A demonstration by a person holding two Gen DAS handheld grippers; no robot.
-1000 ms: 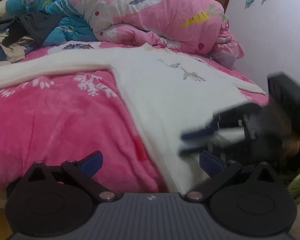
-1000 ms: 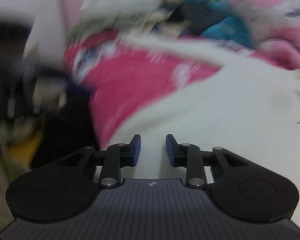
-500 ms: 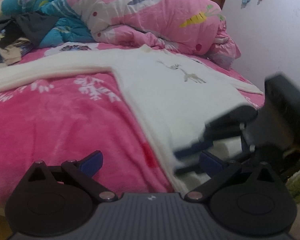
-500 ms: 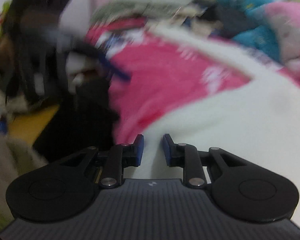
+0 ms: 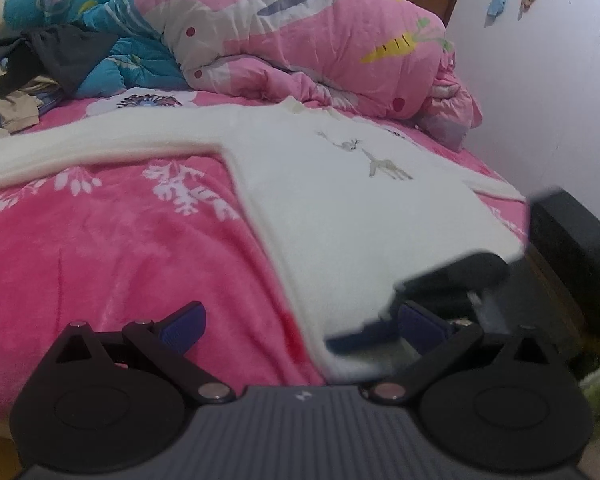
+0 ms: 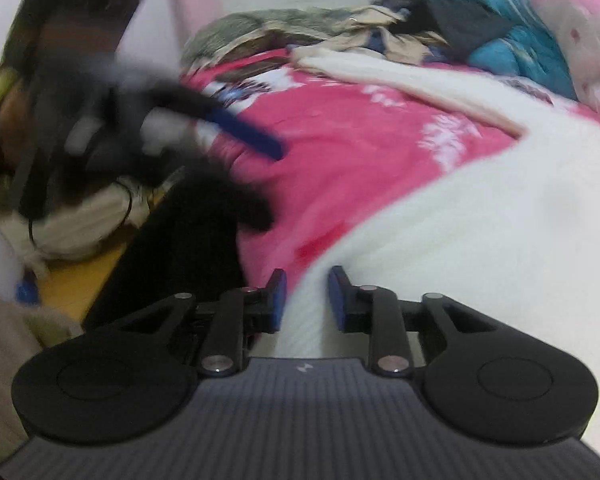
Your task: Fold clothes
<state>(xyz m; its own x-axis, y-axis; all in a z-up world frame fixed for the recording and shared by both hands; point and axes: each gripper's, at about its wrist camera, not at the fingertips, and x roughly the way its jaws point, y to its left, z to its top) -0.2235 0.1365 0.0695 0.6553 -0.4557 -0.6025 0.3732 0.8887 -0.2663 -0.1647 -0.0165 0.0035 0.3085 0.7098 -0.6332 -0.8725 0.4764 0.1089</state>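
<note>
2 grippers sit at the white sweater's [image 5: 352, 216] hem; the right gripper [image 6: 307, 300] has slid along it, fingers now parting around the edge; the left gripper [image 5: 300, 324] stays wide apart, so folding has yet to start.

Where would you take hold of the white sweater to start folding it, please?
Grip the white sweater at its bottom hem, from the near bed edge: it lies flat, face up, hem hanging toward the grippers. The right gripper, jaws opening, already straddles the hem; the left gripper is wide open beside it.
</note>
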